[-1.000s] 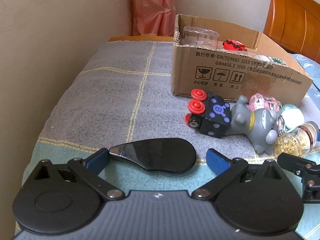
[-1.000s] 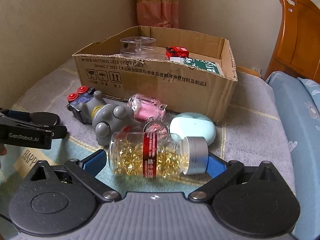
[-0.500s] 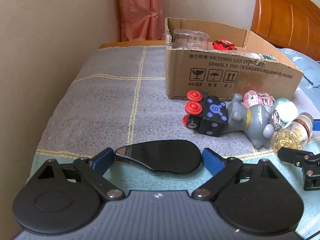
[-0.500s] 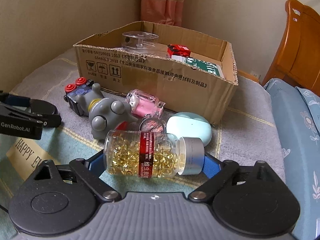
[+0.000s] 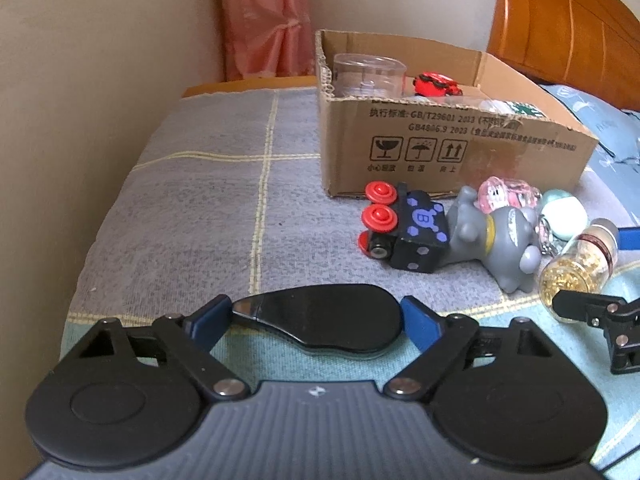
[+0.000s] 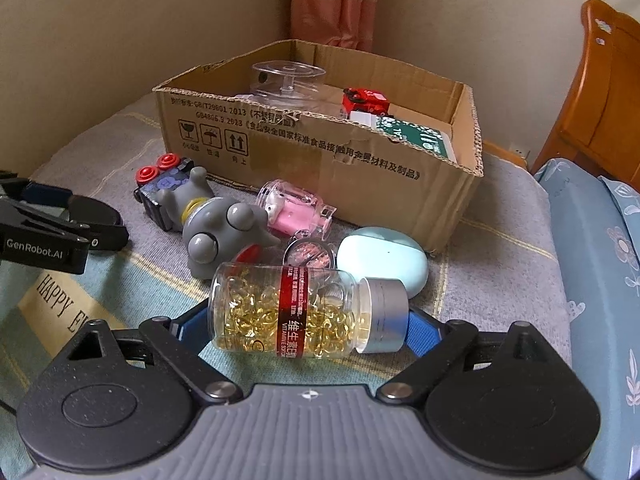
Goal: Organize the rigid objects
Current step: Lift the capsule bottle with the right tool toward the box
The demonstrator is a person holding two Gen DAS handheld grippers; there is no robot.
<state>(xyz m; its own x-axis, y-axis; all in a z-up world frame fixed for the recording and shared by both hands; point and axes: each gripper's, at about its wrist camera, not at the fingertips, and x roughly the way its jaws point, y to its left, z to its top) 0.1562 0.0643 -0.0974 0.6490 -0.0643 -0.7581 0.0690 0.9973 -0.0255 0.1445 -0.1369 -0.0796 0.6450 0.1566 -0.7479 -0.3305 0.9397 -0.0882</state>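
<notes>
My left gripper (image 5: 314,320) is shut on a flat black teardrop-shaped object (image 5: 328,320), held just above the bed cover. My right gripper (image 6: 308,320) is shut on a clear capsule bottle (image 6: 296,312) with a red label and silver cap, lifted off the cover. The open cardboard box (image 5: 460,152) stands behind; it also shows in the right wrist view (image 6: 320,152). It holds a clear spool (image 6: 286,80), a red toy car (image 6: 366,100) and a green packet (image 6: 420,138).
On the cover before the box lie a black toy with red buttons (image 5: 400,232), a grey figurine (image 6: 216,224), a pink clear toy (image 6: 296,208) and a pale blue case (image 6: 380,260). A wall runs on the left, a wooden headboard (image 5: 568,32) at the right.
Both grippers have risen with their objects; the bottle now hangs above the cover and the box sits lower and farther in view.
</notes>
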